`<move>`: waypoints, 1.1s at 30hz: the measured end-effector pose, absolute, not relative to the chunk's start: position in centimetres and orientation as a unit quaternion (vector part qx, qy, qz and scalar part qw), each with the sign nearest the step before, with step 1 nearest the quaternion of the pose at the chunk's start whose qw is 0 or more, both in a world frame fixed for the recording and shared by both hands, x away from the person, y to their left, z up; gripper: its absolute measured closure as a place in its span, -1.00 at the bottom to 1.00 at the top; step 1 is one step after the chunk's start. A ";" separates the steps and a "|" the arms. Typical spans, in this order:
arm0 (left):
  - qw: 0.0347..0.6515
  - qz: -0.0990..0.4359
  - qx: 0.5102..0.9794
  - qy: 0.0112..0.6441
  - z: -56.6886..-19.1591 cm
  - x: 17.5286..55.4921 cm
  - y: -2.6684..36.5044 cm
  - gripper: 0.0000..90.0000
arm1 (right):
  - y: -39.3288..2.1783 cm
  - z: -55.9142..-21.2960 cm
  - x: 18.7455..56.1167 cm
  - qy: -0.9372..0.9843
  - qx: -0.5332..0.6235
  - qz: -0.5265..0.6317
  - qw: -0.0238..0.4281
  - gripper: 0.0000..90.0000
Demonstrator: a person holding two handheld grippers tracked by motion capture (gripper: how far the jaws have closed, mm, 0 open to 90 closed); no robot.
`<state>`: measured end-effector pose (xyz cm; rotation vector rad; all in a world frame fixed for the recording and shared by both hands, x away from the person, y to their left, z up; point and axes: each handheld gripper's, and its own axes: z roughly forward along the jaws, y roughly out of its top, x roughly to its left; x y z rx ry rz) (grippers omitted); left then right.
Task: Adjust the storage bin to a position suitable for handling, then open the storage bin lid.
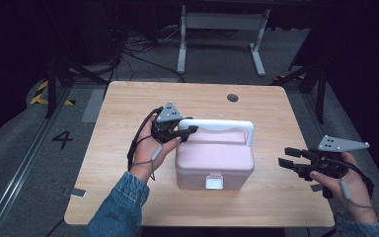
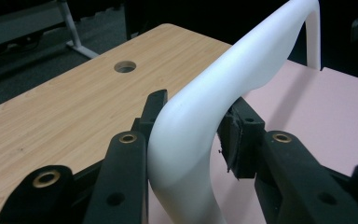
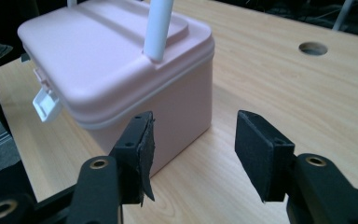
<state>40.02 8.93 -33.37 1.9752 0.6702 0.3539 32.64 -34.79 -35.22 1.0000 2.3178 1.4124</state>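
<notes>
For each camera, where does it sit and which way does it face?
High view: above the person's side, facing forward and down on the table; both forearms show.
Left gripper view: on the left gripper, along its jaws shut on the white handle.
Right gripper view: on the right gripper, jaws open, toward the pink box.
Shared: all show box and handle.

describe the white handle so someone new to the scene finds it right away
On the wooden table sits a pink box. Arching over its lid is the white handle, with the left gripper shut on its left corner; it is the box's long white part, unlike the small front latch.
</notes>
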 end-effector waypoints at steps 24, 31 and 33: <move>0.492 0.108 0.800 0.325 -30.7 42.1 9.2 0.51 | -35.9 -34.7 32.7 0.779 0.348 0.503 0.138 0.16; 0.488 0.109 0.800 0.331 -30.1 42.7 9.1 0.52 | -34.6 -34.6 32.8 0.789 0.334 0.500 0.123 0.24; 0.486 0.110 0.801 0.331 -30.0 42.9 9.1 0.53 | -34.2 -34.4 32.9 0.789 0.337 0.500 0.119 0.31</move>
